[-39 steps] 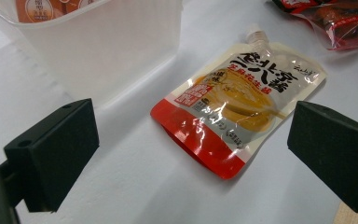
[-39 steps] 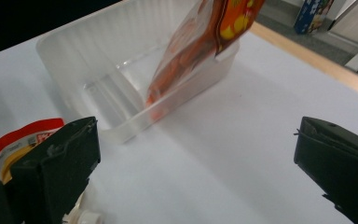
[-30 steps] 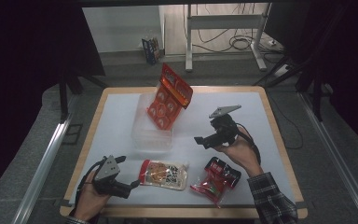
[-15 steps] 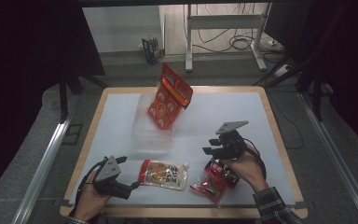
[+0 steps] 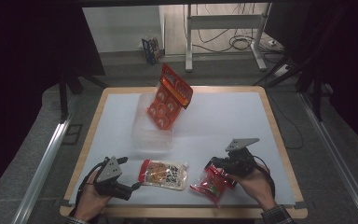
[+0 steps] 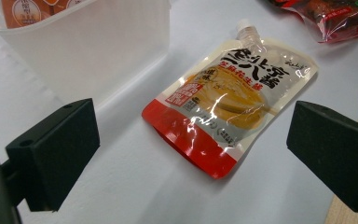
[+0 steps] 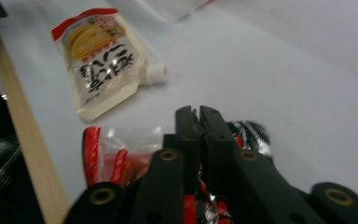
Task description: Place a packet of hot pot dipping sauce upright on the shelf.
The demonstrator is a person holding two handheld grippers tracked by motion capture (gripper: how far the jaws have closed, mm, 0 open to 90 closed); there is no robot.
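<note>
Right gripper (image 5: 218,167) clamped on snack packet (image 5: 213,183) edge

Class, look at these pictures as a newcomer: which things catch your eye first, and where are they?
An orange-red snack bag stands tilted in the clear plastic bin at the table's middle. Near the front edge lies a spouted sauce pouch; beside it the right tool has just been closing on a red crinkly packet.

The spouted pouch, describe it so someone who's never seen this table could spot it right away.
On the white table, look along the near edge, between the two hands. The spouted pouch lies flat there, cream with a red end and a small white cap, unlike the crinkly red packet beside it.
</note>
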